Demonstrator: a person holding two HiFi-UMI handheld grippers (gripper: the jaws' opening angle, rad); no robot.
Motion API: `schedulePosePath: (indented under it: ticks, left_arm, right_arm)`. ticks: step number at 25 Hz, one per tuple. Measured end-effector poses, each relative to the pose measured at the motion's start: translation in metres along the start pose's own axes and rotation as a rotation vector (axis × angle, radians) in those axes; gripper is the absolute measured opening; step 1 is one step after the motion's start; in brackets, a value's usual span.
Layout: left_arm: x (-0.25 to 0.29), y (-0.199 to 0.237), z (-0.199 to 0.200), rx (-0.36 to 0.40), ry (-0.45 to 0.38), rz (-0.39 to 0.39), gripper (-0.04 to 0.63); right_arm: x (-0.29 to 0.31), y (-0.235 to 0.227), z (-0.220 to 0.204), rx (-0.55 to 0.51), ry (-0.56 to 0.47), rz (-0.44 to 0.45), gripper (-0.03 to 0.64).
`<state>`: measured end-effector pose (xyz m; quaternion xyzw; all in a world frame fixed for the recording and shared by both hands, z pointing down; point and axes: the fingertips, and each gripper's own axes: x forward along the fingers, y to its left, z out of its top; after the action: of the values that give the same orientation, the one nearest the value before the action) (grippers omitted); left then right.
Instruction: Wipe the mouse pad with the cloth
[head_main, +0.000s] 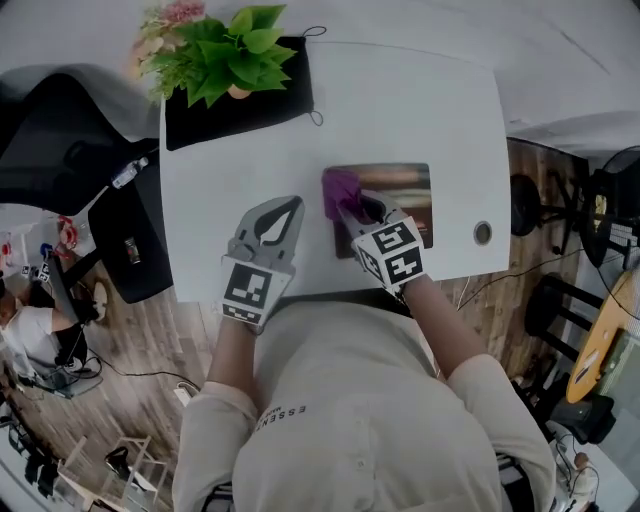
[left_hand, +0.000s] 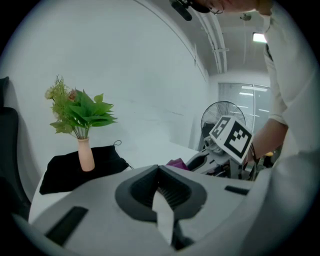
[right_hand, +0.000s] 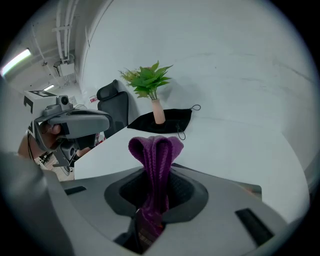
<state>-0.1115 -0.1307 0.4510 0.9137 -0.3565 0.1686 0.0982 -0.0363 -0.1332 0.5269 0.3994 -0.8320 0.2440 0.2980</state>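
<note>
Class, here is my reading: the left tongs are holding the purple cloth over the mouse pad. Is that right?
Not the left. The right tongs are holding the purple cloth over the mouse pad, as the right gripper view shows.

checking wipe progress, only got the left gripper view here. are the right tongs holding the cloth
observer: yes. The right gripper view shows the purple cloth pinched in the shut right tongs.
operator: where's the pad, can't see it
observer: the head view shows the brown pad on the white table, with the cloth at its left edge.
operator: left tongs near it?
observer: no, the left tongs are left of the pad over bare table, shut and empty.
</note>
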Motion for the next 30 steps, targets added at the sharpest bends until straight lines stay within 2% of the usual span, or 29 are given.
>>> schedulePosePath:
  ticks: [10, 15, 20, 30]
  left_arm:
    - [0.013, 0.021, -0.018, -0.053, 0.049, 0.042, 0.002]
    - [0.018, 0.022, -0.018, -0.080, 0.071, 0.097, 0.002]
    - [0.028, 0.011, -0.002, -0.080, 0.054, 0.121, 0.002]
    - [0.059, -0.026, 0.014, -0.054, 0.065, 0.123, 0.002]
  right_arm:
    - [0.047, -0.016, -0.020, 0.010, 0.157, 0.058, 0.089]
    - [0.049, -0.025, -0.022, 0.061, 0.157, 0.119, 0.092]
    - [0.042, -0.039, -0.027, 0.080, 0.161, 0.147, 0.094]
    - [0.009, -0.093, -0.045, 0.105, 0.154, 0.133, 0.094]
